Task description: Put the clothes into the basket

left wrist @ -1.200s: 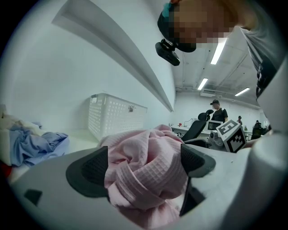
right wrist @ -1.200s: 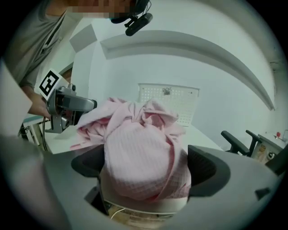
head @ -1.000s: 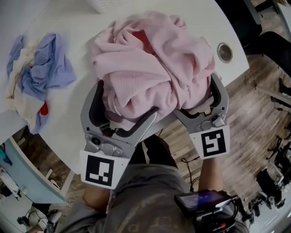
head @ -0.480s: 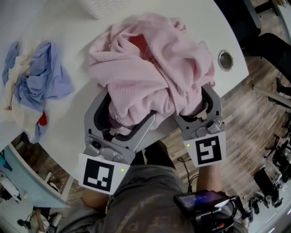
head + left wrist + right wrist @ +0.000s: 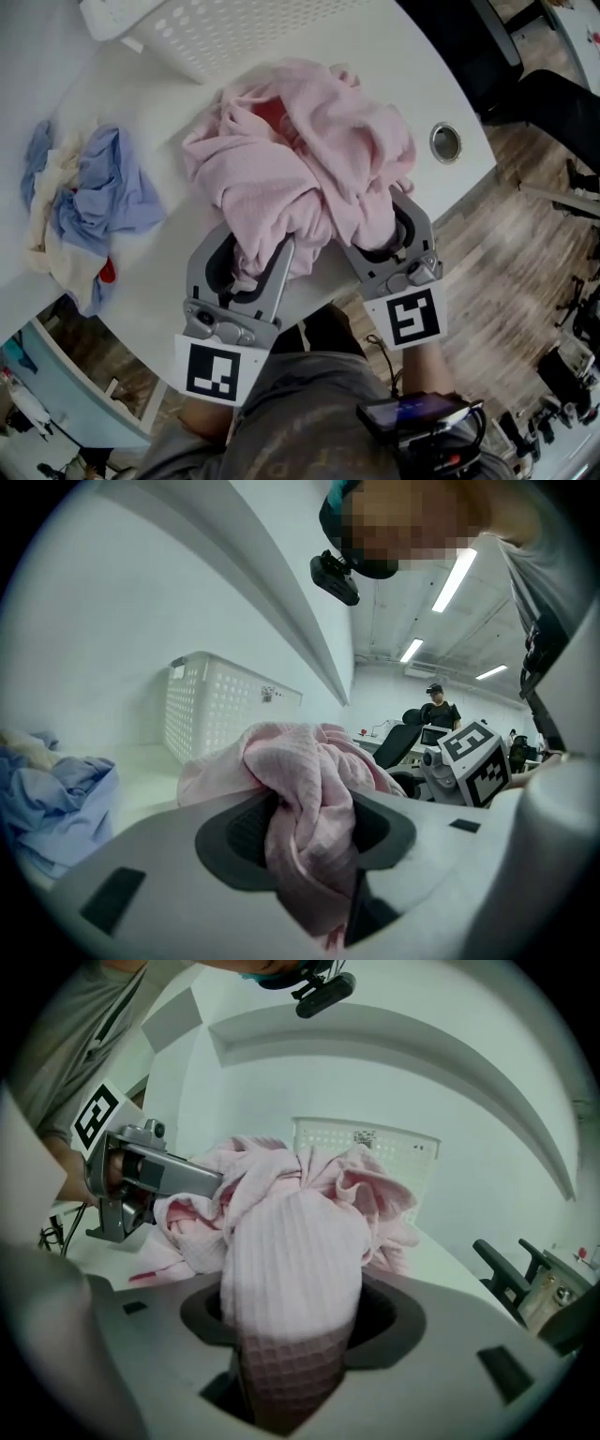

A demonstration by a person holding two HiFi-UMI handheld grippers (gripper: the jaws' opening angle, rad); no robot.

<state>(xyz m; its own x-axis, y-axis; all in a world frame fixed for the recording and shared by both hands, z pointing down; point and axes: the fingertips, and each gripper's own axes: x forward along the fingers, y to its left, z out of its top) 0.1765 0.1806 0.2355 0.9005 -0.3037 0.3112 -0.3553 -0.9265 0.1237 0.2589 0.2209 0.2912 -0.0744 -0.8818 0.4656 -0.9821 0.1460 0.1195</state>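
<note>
A crumpled pink garment [image 5: 309, 178] lies on the white table [image 5: 141, 272] near its front edge. My left gripper [image 5: 255, 246] has just been closing and is now shut on a bunched fold at the garment's near left side. In the left gripper view the pink garment [image 5: 305, 799] is squeezed between the dark pads. My right gripper [image 5: 384, 225] has also just been closing, and a thick roll of the pink garment [image 5: 291, 1279] is pinched in its jaws at the near right side. The white perforated basket [image 5: 244, 33] stands at the back of the table, beyond the garment.
A heap of blue and cream clothes [image 5: 89, 202] lies on the table to the left. A round metal grommet [image 5: 445, 142] sits near the table's right edge. Wooden floor and dark chairs [image 5: 487, 56] lie beyond that edge. A person stands in the room's background [image 5: 439, 705].
Both pairs of jaws have narrowed around the pink garment, gathering its near edge into bunches. The view has shifted, bringing the basket into sight at the top.
</note>
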